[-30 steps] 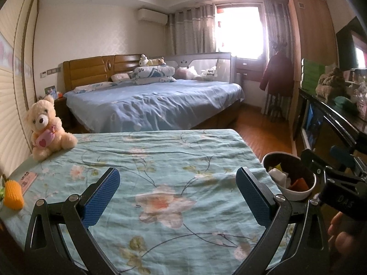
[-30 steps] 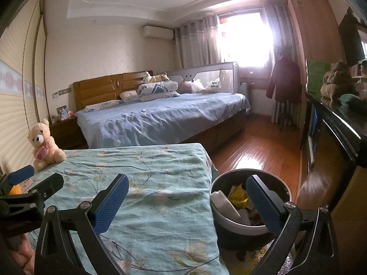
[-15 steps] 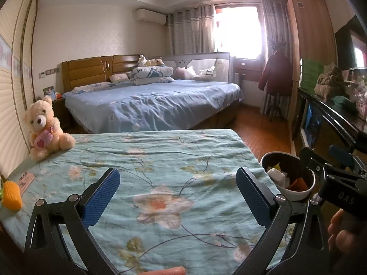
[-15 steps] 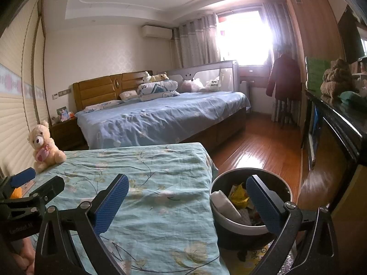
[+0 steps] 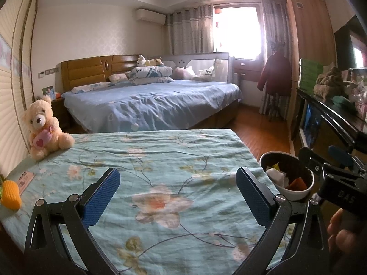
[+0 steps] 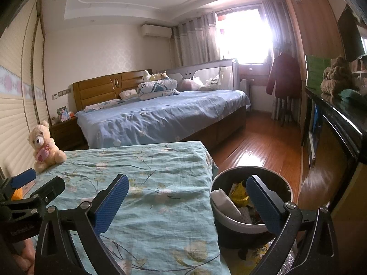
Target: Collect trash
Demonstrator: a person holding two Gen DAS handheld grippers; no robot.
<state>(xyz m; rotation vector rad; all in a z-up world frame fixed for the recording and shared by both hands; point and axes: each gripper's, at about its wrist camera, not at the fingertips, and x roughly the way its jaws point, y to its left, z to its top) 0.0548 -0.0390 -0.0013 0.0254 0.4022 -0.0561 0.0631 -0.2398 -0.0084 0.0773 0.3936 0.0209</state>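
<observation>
A round trash bin [image 6: 231, 225] with white and yellow scraps inside stands on the floor at the right edge of the floral-covered table [image 6: 146, 174]; it also shows in the left wrist view [image 5: 296, 193]. My left gripper [image 5: 177, 193] is open and empty above the floral cloth [image 5: 160, 160]. My right gripper [image 6: 187, 202] is open and empty, its right finger over the bin. A yellow object [image 5: 10, 193] and a pink card [image 5: 25, 178] lie at the table's left edge.
A teddy bear [image 5: 43, 129] sits at the table's far left corner. A blue bed [image 5: 151, 103] stands beyond. A dark cabinet [image 6: 339, 133] lines the right wall, with wooden floor [image 6: 263, 144] between.
Both grippers stay open and nearly still; the views have only drifted slightly.
</observation>
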